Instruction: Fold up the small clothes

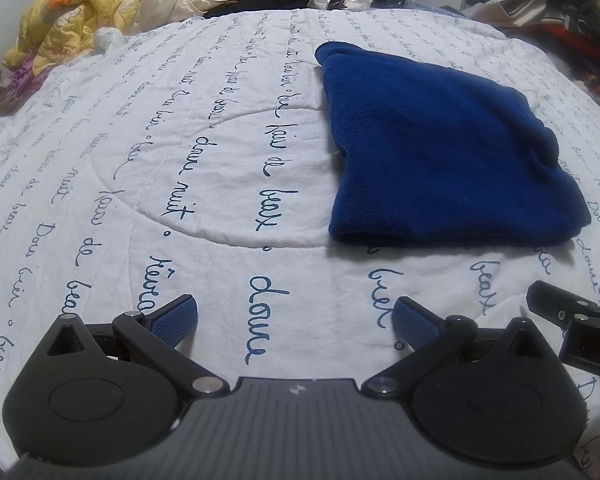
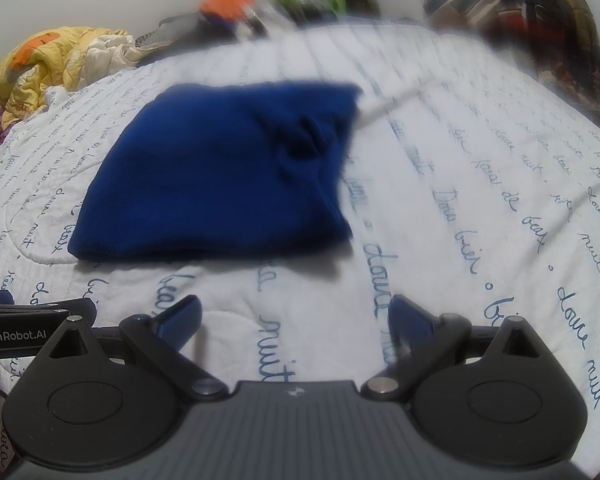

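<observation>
We hold both the left tongs (image 1: 296,322) and the right tongs (image 2: 296,322) spread wide and empty above the quilt (image 1: 220,184). The folded blue garment (image 1: 440,152) lies ahead of them, untouched.

Folded knit garment (image 1: 440,148) solid royal blue. Quilt (image 1: 180,184) white, rows of dark blue cursive script, stitched circles. Left gripper (image 1: 296,322) and right gripper (image 2: 296,320) black, blue textured pads (image 1: 172,320). Crumpled comforter (image 1: 72,16) yellow with orange patches.
</observation>
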Demonstrator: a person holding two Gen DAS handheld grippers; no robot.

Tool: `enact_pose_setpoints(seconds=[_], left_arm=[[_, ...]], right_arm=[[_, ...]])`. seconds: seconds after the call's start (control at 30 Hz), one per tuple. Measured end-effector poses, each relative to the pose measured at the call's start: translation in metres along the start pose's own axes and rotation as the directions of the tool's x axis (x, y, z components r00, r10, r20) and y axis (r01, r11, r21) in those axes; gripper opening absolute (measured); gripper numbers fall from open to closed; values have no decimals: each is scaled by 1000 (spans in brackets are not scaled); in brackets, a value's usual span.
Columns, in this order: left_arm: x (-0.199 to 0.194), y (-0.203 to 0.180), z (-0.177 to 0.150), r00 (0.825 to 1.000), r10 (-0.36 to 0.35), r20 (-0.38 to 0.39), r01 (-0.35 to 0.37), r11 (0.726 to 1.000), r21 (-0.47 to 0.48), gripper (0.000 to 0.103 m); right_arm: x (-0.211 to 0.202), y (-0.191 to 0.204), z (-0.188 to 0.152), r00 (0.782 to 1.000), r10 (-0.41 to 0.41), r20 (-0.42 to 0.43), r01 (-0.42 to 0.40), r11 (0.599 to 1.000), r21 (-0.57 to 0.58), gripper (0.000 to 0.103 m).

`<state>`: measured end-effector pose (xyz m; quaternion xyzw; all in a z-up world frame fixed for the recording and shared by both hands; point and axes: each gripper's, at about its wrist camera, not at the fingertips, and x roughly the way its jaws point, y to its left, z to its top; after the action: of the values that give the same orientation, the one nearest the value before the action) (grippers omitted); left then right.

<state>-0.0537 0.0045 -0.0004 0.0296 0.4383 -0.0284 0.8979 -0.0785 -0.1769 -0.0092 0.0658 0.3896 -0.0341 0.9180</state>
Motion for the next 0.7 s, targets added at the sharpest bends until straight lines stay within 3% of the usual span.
enact_pose_setpoints(seconds=[0.7], left_arm=[[0,0,0,1000,3,-1,-3,1000,-3,103]], right_arm=[[0,0,-2,1000,2,2,-2,1000,1,101]])
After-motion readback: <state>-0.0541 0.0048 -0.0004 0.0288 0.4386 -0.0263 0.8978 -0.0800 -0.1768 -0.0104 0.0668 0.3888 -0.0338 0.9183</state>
